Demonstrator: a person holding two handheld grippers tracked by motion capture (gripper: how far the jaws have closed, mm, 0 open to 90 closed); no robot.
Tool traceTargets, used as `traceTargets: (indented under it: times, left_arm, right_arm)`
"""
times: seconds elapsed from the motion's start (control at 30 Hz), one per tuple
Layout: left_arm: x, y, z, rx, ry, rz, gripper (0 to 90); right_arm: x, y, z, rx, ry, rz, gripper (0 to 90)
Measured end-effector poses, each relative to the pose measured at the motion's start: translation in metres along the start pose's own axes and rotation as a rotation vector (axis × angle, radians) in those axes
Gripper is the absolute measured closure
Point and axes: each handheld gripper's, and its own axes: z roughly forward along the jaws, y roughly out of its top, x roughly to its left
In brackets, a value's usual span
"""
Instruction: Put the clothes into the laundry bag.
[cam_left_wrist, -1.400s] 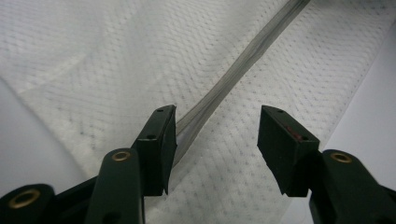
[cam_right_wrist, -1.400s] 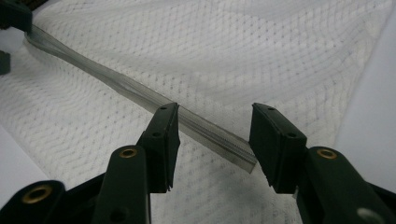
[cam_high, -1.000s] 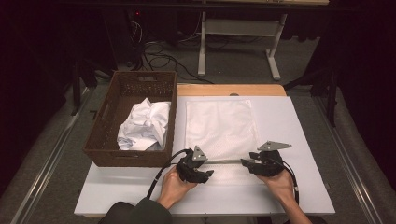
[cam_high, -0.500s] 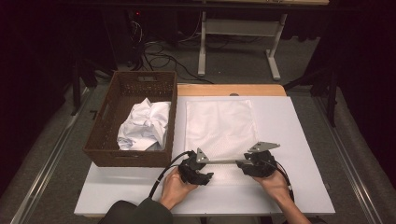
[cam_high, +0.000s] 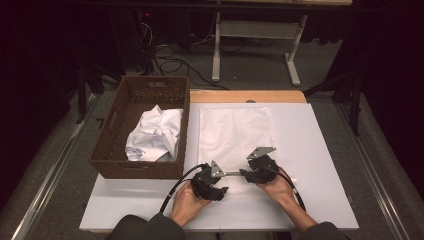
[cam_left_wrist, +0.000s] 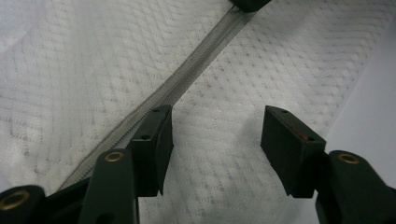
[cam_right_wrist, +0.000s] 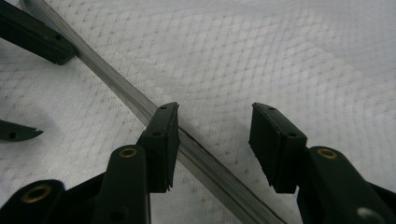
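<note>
Spreading wide, the jaws of the left gripper (cam_left_wrist: 215, 140) stand apart with nothing between them but the weave of the white mesh bag (cam_left_wrist: 224, 70); one finger (cam_left_wrist: 154, 149) rests right at the grey zipper strip (cam_left_wrist: 187, 77), which runs from the lower left to the upper middle of the left gripper view. The right gripper (cam_right_wrist: 212, 140) is likewise open, its left finger (cam_right_wrist: 161, 144) sitting on or just over the same zipper strip (cam_right_wrist: 121, 98), which crosses that view from upper left to lower right.

In the high view both grippers, the left gripper (cam_high: 220, 177) and the right gripper (cam_high: 252, 172), meet at the lower centre of the frame, at the near edge of the mesh bag (cam_high: 235, 132), which lies flat on the white table (cam_high: 320, 150). A brown wicker basket (cam_high: 115, 150) with crumpled white cloth (cam_high: 155, 132) sits at the centre left.

The likely trouble is a poor bite. The strip is thin and flat, so closing jaws could slide off it or pinch only one mesh layer, dragging the whole bag across the smooth table. With the two grippers so close, their tips could also knock together. Whether either finger actually presses the strip I cannot tell.
</note>
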Motion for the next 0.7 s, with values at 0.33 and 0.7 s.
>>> traceTargets:
  times: [0.33, 0.7]
  left_arm:
    - [-0.0069, -0.0030, -0.0042, 0.022, 0.000, 0.001, 46.7]
    - [-0.0052, -0.0037, -0.0059, 0.019, -0.010, 0.021, 61.7]
  right_arm:
    - [-0.0003, 0.0015, 0.0064, 0.028, 0.069, -0.020, 55.5]
    - [-0.0056, 0.0080, 0.0120, 0.062, 0.060, -0.013, 49.2]
